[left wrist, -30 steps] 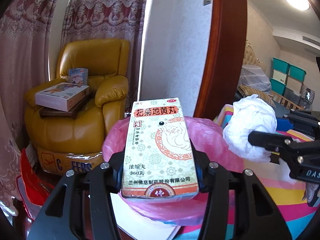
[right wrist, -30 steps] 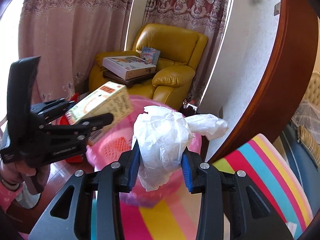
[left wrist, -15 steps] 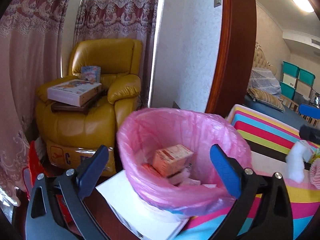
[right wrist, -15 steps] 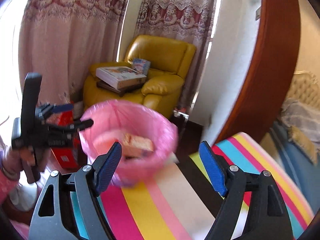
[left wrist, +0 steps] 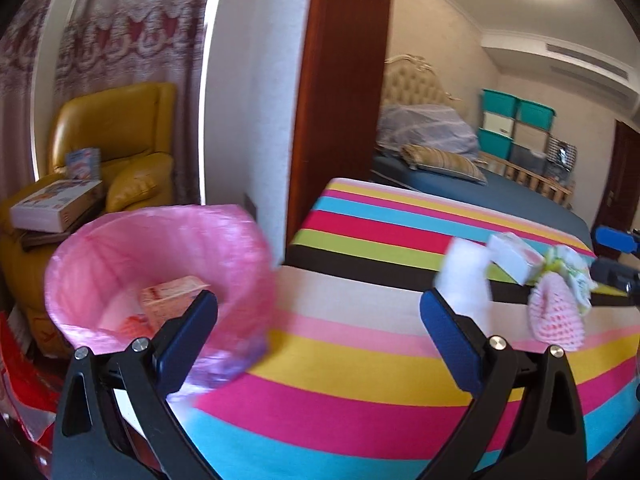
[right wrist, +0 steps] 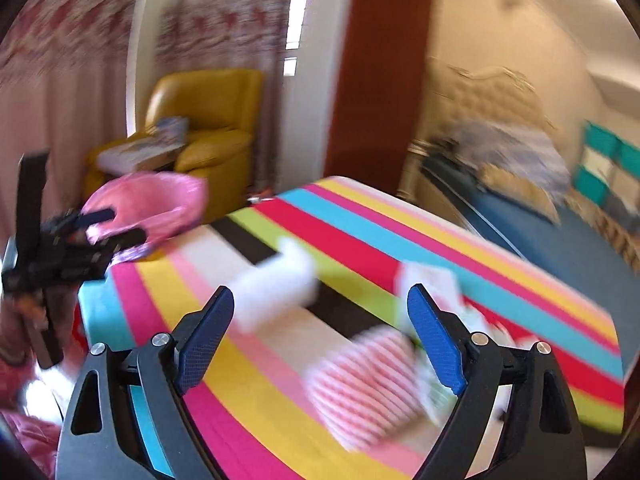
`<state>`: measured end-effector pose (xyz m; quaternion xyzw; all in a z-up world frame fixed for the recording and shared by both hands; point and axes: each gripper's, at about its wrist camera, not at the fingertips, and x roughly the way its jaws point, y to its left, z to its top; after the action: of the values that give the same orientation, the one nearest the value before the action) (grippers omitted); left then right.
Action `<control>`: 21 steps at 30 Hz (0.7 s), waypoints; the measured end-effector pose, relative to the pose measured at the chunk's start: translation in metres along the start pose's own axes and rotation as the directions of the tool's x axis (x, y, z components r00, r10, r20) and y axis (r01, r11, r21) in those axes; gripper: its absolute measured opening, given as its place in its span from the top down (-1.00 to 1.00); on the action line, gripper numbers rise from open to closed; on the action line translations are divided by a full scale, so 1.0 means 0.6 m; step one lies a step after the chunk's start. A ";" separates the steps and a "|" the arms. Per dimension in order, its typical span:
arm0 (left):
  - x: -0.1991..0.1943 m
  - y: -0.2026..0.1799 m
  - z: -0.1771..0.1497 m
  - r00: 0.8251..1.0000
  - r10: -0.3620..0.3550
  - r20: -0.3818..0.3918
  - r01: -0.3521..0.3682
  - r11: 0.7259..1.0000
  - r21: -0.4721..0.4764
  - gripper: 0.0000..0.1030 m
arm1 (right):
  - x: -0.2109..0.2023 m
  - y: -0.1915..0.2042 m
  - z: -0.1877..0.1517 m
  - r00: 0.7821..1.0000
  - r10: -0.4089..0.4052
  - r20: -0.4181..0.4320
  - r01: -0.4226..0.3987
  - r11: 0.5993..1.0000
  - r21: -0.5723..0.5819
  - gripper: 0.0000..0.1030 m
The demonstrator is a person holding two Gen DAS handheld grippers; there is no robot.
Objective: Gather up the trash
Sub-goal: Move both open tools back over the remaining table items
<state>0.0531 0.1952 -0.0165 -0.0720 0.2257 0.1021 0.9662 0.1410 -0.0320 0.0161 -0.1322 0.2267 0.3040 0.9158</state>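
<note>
Our two grippers hang over the striped table, both spread wide and holding nothing.

Our left gripper point(left wrist: 320, 320) sits beside the pink-lined bin point(left wrist: 156, 276), a box point(left wrist: 174, 294) already inside. Our right gripper point(right wrist: 320, 332) faces the remaining trash on the table point(right wrist: 360, 240): a white wad point(right wrist: 276, 288), a pink foam net point(right wrist: 360, 380) and a small carton point(left wrist: 514, 256), all blurred.

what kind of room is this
Most likely a bedroom in a home: a bed with a tufted headboard, a yellow armchair by lace curtains, and stacked storage bins.
</note>
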 end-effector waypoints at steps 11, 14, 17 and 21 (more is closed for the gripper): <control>0.044 -0.169 -0.035 0.995 -0.096 -0.041 0.102 0.978 0.183 -0.91 | -0.031 -0.110 -0.081 0.984 -0.172 -0.048 0.176 0.977 0.116 -0.63; 0.052 -0.188 -0.038 0.995 -0.089 -0.038 0.095 0.967 0.236 -0.91 | -0.028 -0.132 -0.099 0.980 -0.187 -0.073 0.197 0.967 0.159 -0.63; 0.057 -0.190 -0.043 0.994 -0.101 -0.050 0.110 0.962 0.252 -0.91 | -0.024 -0.156 -0.115 0.973 -0.208 -0.101 0.225 0.953 0.205 -0.63; 0.052 -0.196 -0.049 0.994 -0.100 -0.047 0.110 0.950 0.292 -0.91 | -0.032 -0.168 -0.127 0.971 -0.217 -0.103 0.235 0.943 0.235 -0.63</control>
<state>0.0953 0.0809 -0.0455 0.0591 0.2493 0.0148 0.9665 0.1641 -0.1491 -0.0294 -0.0543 0.2803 0.1613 0.9447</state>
